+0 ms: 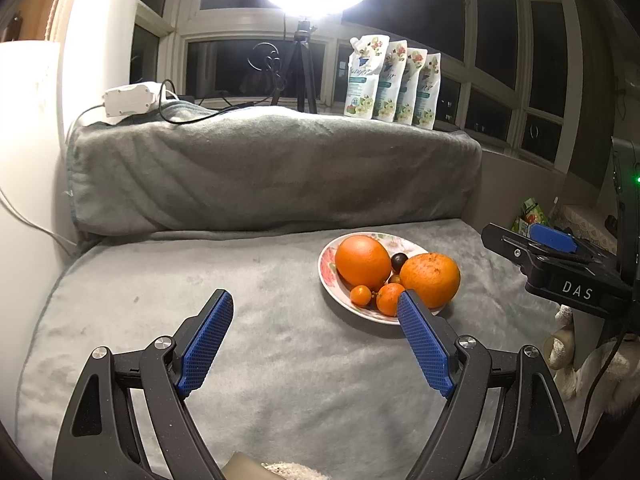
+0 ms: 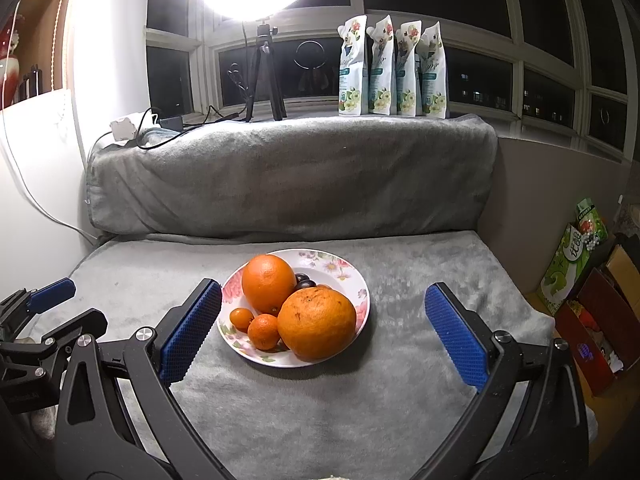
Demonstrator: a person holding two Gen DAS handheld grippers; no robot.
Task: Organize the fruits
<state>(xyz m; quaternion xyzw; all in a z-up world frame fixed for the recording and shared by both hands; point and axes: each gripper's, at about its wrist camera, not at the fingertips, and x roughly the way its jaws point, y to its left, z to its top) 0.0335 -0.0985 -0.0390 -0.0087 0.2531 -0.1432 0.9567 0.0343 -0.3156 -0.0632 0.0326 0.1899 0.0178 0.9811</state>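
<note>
Sitting together: all the fruit is on the plate

Looking at your two tongs, both are spread wide and hold nothing. Your left tongs (image 1: pixel 316 304) hang low over the gray blanket (image 1: pixel 160 280), with the plate just past the right finger. Your right tongs (image 2: pixel 323 298) point straight at the plate (image 2: pixel 336 268), so the fruit shows right between the two blue fingers (image 2: pixel 456 332).

All the fruit you can see lies on the flowered plate. One big orange (image 2: pixel 269 283) sits at the back. A second big orange (image 2: pixel 317 323) sits at the front, close to you, and it touches the first one. Two little oranges (image 2: pixel 264 331) are tucked at the front left edge. A few small dark fruits (image 2: pixel 304 280) hide behind the big ones, likely because they rolled into the low middle of the plate.

No fruit lies loose on the blanket in either view. That fits two stories: the fruit has been gathered here and the job is near its end, or it is waiting to be sorted somewhere else. You cannot tell which from this.

The plate sits flat in the middle of the soft blanket, well away from the edges, so nothing should roll off
</note>
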